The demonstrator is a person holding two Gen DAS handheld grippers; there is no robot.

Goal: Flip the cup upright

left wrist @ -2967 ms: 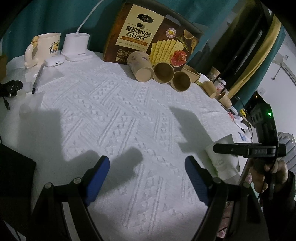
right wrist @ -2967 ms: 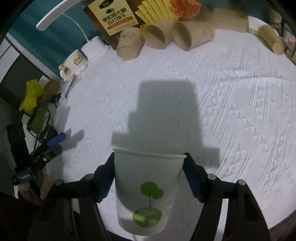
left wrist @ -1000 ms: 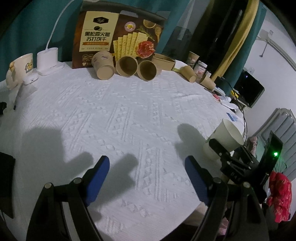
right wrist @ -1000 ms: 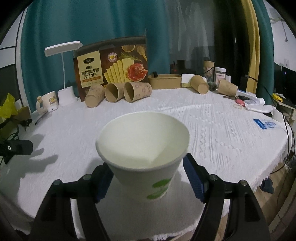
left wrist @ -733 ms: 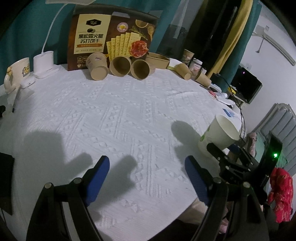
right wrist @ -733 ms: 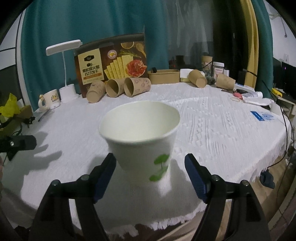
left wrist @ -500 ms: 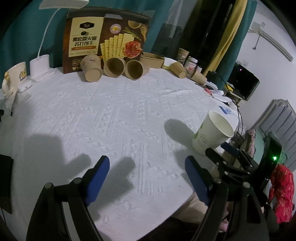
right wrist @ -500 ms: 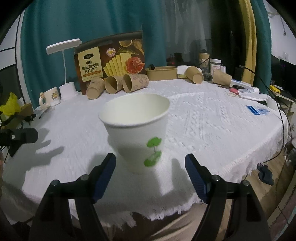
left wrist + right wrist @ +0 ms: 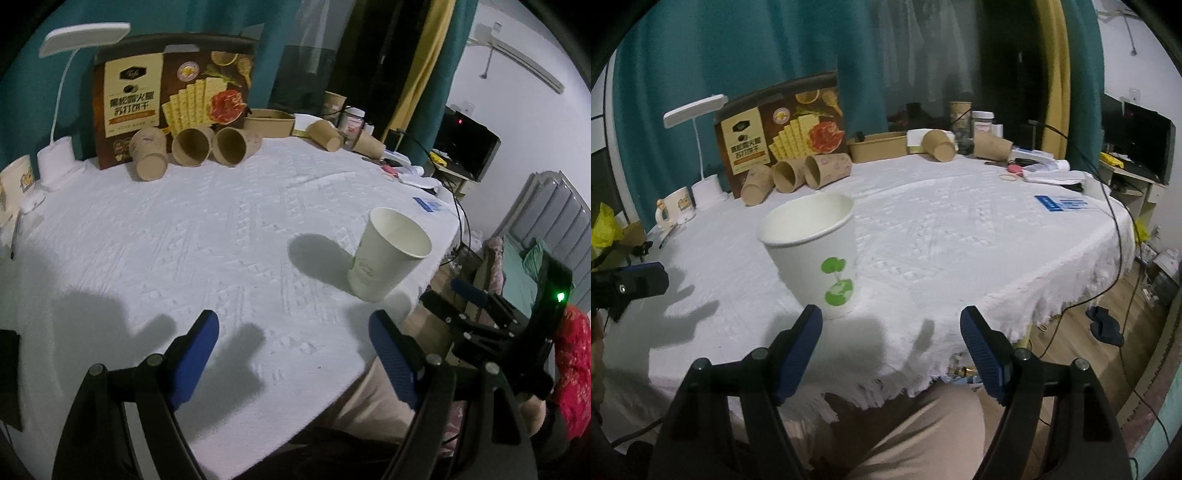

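A white paper cup (image 9: 816,254) with a green tree print stands upright, mouth up, on the white tablecloth near the table's front edge. It also shows in the left wrist view (image 9: 388,254). My right gripper (image 9: 892,347) is open and empty, drawn back from the cup, which stands just beyond its left finger. The right gripper also shows at the right of the left wrist view (image 9: 480,310). My left gripper (image 9: 295,350) is open and empty over the cloth, to the left of the cup.
Three brown paper cups (image 9: 192,149) lie on their sides before a cracker box (image 9: 170,96) at the back. A white lamp (image 9: 59,158) and a mug (image 9: 674,210) stand at the back left. More brown cups (image 9: 940,146) and clutter sit at the back right. The table edge (image 9: 1071,291) is close.
My right gripper has turned the cup mouth-up, set it down on the cloth, opened and pulled back from it. My left gripper stays open and has drifted slightly.
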